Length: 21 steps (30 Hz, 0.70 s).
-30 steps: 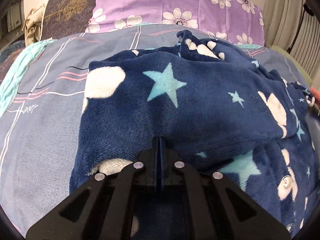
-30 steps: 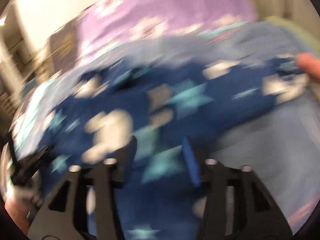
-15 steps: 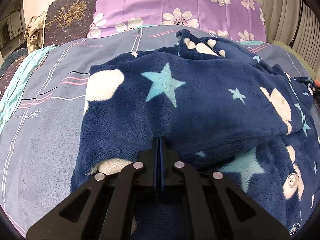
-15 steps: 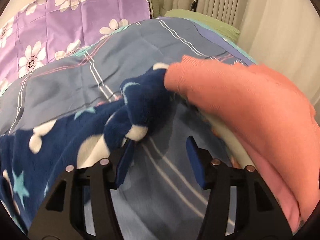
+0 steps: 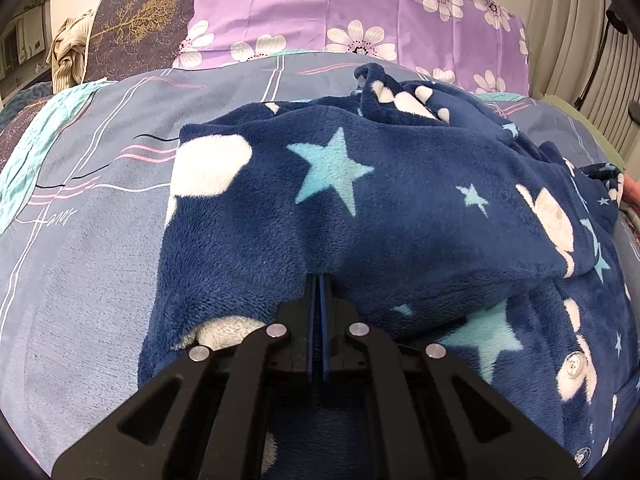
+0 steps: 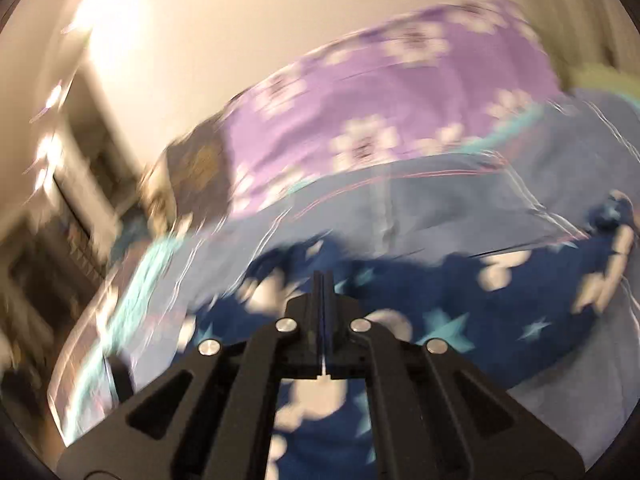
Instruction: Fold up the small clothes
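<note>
Two tools in view, both w/ pads closed flat together. Left tool points down at the navy fleece garment, its tips pressed into the edge of a folded-over layer; whether fabric is pinched between the pads cannot be told, since the tips are sunk in the pile. Garment lies on the bed, on the grey-blue bedspread, spread across centre and right of the left view; pattern is light-blue stars and white blobs, w/ a cream lining patch showing at the lower left hem and a round button at lower right. Garment is bunched and creased toward the far right. Purple floral pillow sits at the head of the bed, a dark pillow w/ gold tree print beside it on the left. Right tool is closed w/ nothing seen between the pads; it stands above the same garment, apart from it. Right view is heavily motion-blurred, so fine detail there is unreadable; the pillow and bedspread are recognisable by colour only.
</note>
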{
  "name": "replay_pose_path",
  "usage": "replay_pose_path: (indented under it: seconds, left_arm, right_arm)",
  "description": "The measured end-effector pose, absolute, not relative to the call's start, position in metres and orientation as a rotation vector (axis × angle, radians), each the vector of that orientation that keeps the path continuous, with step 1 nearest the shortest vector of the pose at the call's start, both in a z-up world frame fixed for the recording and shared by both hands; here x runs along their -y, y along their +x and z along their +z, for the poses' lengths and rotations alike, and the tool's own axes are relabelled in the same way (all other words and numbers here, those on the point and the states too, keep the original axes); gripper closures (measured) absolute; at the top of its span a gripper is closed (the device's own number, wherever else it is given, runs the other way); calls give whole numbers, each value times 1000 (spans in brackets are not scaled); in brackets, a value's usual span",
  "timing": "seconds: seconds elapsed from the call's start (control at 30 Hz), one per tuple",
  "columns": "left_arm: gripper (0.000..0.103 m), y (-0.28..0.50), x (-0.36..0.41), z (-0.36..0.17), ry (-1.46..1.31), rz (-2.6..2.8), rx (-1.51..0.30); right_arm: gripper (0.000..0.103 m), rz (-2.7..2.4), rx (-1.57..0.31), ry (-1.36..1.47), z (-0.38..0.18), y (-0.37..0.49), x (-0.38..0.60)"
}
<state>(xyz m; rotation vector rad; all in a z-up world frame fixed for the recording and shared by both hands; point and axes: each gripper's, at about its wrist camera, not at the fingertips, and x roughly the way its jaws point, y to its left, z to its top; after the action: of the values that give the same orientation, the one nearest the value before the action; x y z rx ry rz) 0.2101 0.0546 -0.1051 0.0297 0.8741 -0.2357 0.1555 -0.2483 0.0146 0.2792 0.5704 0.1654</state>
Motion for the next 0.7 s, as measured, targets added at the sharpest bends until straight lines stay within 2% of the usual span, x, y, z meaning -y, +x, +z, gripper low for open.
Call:
replay_pose_path:
  seconds: [0.07,0.1,0.13,0.27,0.3,0.33,0.47,0.5,0.53,0.57,0.7]
  left_arm:
    - [100,210,-56,-105,24,-239,-874]
    - [100,210,-56,-105,20,-241,-874]
    - [100,210,-57,-105,14,-244,-874]
    - [100,211,-58,-106,-4,-251,-877]
    - [100,211,-58,-106,-5,-252,-877]
    - [100,211,-58,-106,-4,-251,-877]
    - [100,211,-58,-106,-5,-252,-877]
    - [100,211,-58,-106,-6,-253,-877]
    - [100,211,-58,-106,-6,-253,-877]
    - [100,211,-58,-106,-5,-252,-878]
    - [100,212,-59,-105,-3,-252,-878]
  right_arm:
    - [89,30,-608,126,0,158,240]
    - [74,-28,-623,106,-4,160,245]
    - [65,-144,-653,98,-10,165,264]
    - [50,-584,-744,109,-20,181,355]
    - [44,-641,-775,89,-22,189,374]
    - [43,-700,-810,58,-27,200,393]
    - [42,-844,-921,3,-49,232,439]
    - [47,-856,-945,6,-57,231,447]
    - [73,-862,-960,28,-62,234,457]
    - [94,-852,-958,73,-64,231,464]
    - [96,-644,-781,304,-40,207,448]
